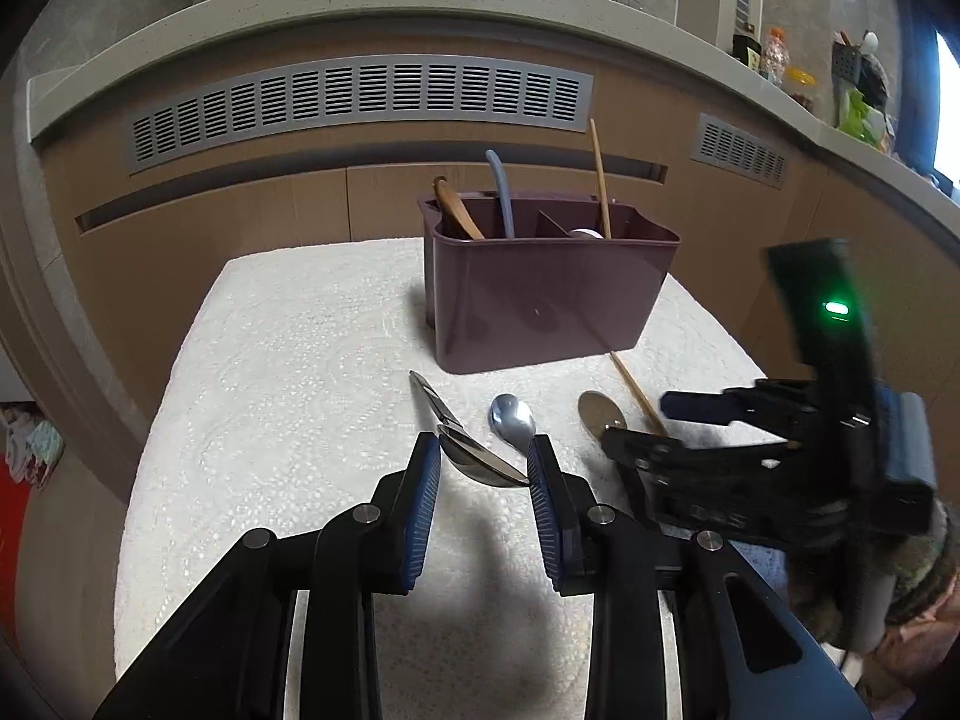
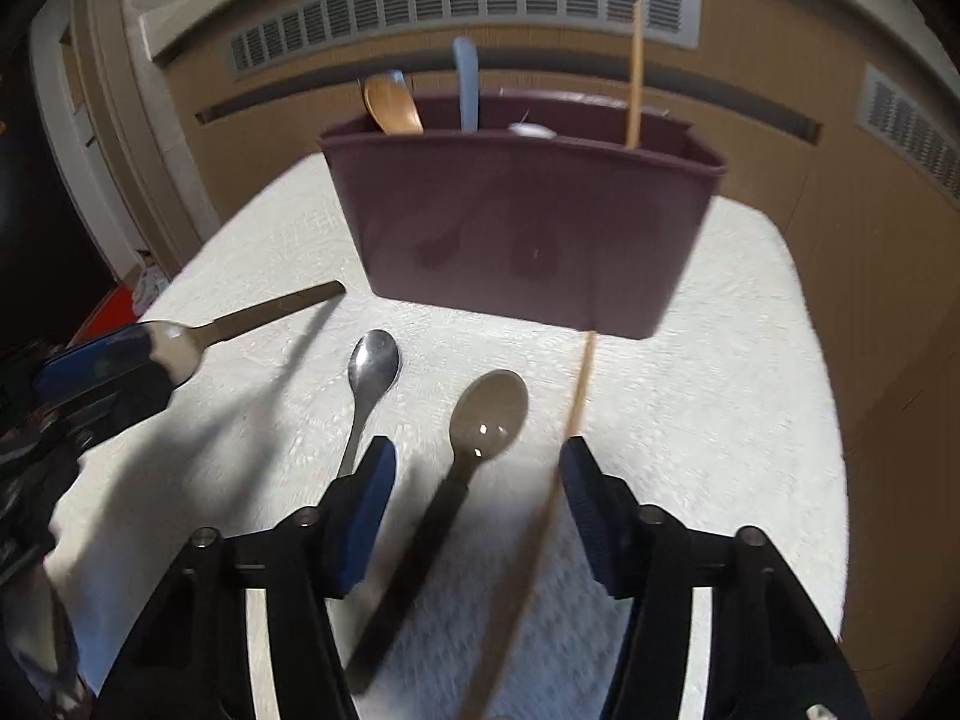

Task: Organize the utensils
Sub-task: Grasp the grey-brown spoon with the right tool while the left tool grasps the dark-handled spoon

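My left gripper (image 1: 485,443) is shut on the bowl of a steel spoon (image 1: 474,462), whose handle sticks out up and to the left. From the right wrist view the left gripper (image 2: 102,360) holds that steel spoon (image 2: 174,345) above the white-covered table (image 2: 720,360). My right gripper (image 2: 478,445) is open and low over the table, with a dark spoon (image 2: 489,408) between its fingers and a wooden chopstick (image 2: 576,396) by its right finger. A second steel spoon (image 2: 372,366) lies to their left. Behind stands a maroon utensil caddy (image 2: 522,222).
The caddy (image 1: 540,294) holds a wooden spoon (image 1: 456,210), a blue handle (image 1: 503,192) and an upright chopstick (image 1: 600,180). Brown wall panels with grey vents (image 1: 360,102) close the back. A ledge with bottles (image 1: 774,54) runs above. A sleeve (image 1: 924,570) shows behind the right gripper.
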A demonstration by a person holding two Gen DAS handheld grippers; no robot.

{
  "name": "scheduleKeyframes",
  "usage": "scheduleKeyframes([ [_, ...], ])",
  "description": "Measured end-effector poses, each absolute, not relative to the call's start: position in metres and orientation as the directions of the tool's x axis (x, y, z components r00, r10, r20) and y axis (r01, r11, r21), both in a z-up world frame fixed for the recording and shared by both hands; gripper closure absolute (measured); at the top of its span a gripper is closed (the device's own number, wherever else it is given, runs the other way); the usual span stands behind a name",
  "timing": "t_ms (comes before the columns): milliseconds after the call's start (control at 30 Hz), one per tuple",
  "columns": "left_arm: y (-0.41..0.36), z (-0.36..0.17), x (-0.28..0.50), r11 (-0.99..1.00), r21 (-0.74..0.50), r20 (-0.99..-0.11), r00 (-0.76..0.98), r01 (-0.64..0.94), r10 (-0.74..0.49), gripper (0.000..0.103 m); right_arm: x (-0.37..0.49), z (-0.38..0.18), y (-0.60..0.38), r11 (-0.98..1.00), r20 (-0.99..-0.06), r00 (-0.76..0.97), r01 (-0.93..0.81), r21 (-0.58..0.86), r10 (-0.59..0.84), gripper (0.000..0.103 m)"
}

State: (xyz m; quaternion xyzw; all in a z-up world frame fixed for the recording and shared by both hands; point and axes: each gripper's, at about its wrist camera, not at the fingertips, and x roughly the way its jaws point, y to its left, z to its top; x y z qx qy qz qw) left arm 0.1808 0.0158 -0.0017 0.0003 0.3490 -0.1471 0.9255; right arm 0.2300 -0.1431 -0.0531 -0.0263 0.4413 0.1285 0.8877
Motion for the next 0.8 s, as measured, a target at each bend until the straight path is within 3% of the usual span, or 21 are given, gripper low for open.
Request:
scheduleKeyframes([
  [200, 0.021, -0.004, 0.185, 0.952, -0.129, -0.639, 0.710, 0.278, -0.295, 0.072, 0.260, -0.075, -0.125, 0.978, -0.845, 0.516, -0.205, 0.039, 0.142, 0.051],
  [300, 0.023, -0.004, 0.188, 0.951, -0.145, -0.634, 0.712, 0.274, -0.302, 0.072, 0.257, -0.074, -0.117, 0.974, -0.838, 0.530, -0.227, 0.005, 0.128, 0.073],
  [467, 0.027, 0.006, 0.181, 0.950, -0.147, -0.608, 0.732, 0.275, -0.306, 0.074, 0.236, -0.056, -0.117, 0.970, -0.799, 0.591, -0.238, -0.041, 0.111, 0.073],
  [800, 0.024, 0.033, 0.165, 0.947, -0.114, -0.555, 0.771, 0.300, -0.311, 0.084, 0.181, 0.001, -0.161, 0.977, -0.679, 0.712, -0.208, 0.040, 0.179, 0.073],
])
